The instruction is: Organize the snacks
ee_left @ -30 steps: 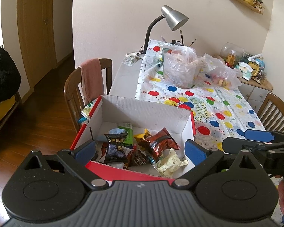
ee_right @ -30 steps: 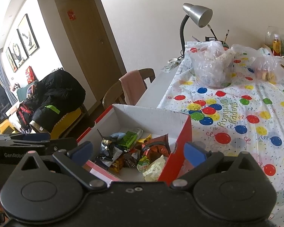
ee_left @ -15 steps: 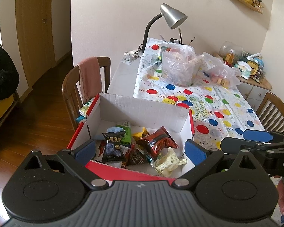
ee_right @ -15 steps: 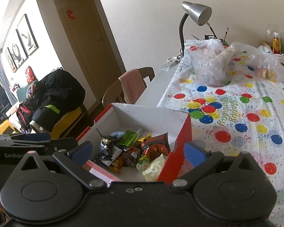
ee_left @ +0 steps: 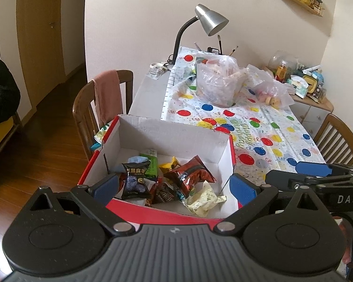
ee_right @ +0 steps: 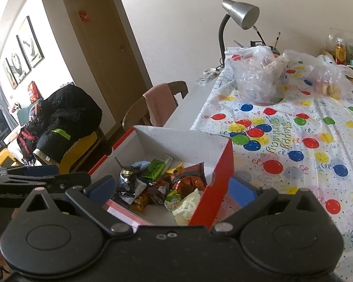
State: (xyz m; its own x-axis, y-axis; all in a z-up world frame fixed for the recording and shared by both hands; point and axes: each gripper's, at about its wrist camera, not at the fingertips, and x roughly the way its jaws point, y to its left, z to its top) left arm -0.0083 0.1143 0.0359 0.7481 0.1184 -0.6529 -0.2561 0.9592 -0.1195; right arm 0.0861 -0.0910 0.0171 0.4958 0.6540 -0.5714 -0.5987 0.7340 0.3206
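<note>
A red cardboard box (ee_left: 171, 131) with white inside walls stands at the near left corner of the table; it also shows in the right wrist view (ee_right: 221, 162). It holds several snack packets: a black packet (ee_left: 135, 181), a green one (ee_left: 151, 164), a red-brown one (ee_left: 190, 172) and a pale one (ee_left: 203, 198). My left gripper (ee_left: 174, 185) is open and empty, just before the box's near wall. My right gripper (ee_right: 171, 186) is open and empty, over the box's near right corner. Each gripper shows at the edge of the other's view.
The table carries a balloon-print cloth (ee_left: 268, 138). Two clear plastic bags of food (ee_left: 217, 82) lie at its far end beside a grey desk lamp (ee_left: 209, 21). A wooden chair with a pink towel (ee_left: 106, 96) stands left. Another chair (ee_left: 338, 138) stands right.
Both grippers have drifted slightly; the box and table sit a little further left and lower in the views. Both stay open and empty.
</note>
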